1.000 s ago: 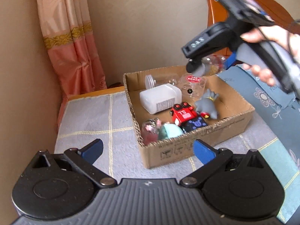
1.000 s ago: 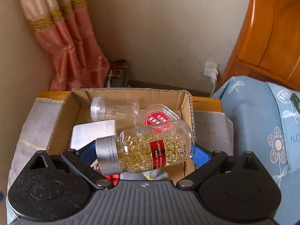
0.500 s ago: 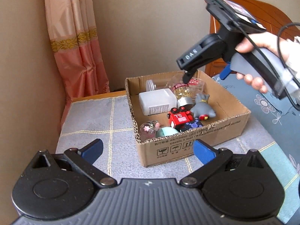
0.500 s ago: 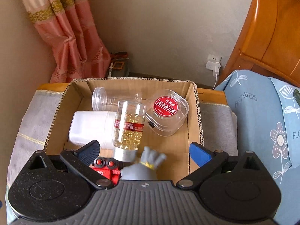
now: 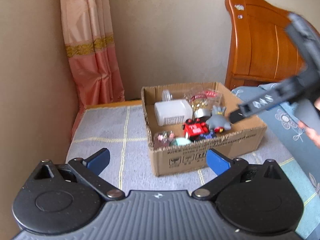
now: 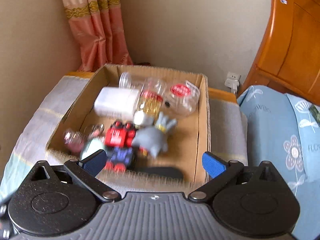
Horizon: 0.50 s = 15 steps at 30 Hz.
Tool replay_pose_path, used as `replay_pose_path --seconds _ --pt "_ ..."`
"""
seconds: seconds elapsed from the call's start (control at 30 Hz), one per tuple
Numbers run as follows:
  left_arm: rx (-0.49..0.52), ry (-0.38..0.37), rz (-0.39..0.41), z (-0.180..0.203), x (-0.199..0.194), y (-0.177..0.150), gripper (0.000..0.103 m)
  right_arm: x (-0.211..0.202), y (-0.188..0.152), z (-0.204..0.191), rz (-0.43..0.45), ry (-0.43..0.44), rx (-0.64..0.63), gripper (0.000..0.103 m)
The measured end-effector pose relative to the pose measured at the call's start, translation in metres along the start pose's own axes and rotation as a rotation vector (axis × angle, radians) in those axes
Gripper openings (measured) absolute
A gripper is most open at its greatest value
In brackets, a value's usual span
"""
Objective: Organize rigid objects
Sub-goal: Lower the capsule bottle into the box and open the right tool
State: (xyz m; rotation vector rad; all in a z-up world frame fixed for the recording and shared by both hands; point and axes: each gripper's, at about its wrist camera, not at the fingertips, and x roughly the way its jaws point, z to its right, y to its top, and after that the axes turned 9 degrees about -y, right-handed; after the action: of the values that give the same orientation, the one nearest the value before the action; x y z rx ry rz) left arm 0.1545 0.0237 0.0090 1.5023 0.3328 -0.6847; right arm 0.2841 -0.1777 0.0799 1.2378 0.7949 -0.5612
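A cardboard box (image 5: pixel 210 156) stands on a grey cloth-covered table (image 5: pixel 112 132). In it lie a clear bottle of yellow capsules (image 6: pixel 150 100), a white container (image 5: pixel 173 113), a red toy car (image 5: pixel 193 128), a grey figurine (image 5: pixel 218 120) and a clear case with a red label (image 6: pixel 181 95). My left gripper (image 5: pixel 158 159) is open and empty in front of the box. My right gripper (image 6: pixel 153 162) is open and empty above the box's near edge; it shows blurred at the right of the left wrist view (image 5: pixel 280 96).
A wooden headboard (image 5: pixel 260 46) and a blue flowered bedspread (image 6: pixel 280 132) lie to the right. A pink curtain (image 5: pixel 92 50) hangs in the back left corner. A wall socket (image 6: pixel 233 81) sits behind the box. The box also holds a clear tube (image 6: pixel 125 78) and small toys.
My right gripper opened and dropped the capsule bottle into the box, then pulled back towards the right. My left gripper drew back from the box.
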Motion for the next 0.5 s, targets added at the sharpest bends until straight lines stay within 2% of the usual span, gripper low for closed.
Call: replay_pose_path --seconds 0.1,0.23,0.4,0.5 --pt "-0.031 0.008 -0.040 0.001 0.000 -0.004 0.102 -0.016 -0.025 -0.001 0.017 -0.021 0.022 0.103" --pt "-0.048 0.041 -0.064 0.005 -0.003 -0.012 0.102 -0.033 -0.060 -0.006 0.048 -0.107 0.066 0.103" --pt "-0.031 0.061 -0.072 0.013 -0.012 -0.017 0.102 -0.049 -0.100 -0.003 0.024 -0.115 0.175 0.103" --pt "-0.022 0.058 -0.075 0.020 -0.018 -0.018 0.102 -0.060 -0.115 -0.005 0.010 -0.116 0.178 0.103"
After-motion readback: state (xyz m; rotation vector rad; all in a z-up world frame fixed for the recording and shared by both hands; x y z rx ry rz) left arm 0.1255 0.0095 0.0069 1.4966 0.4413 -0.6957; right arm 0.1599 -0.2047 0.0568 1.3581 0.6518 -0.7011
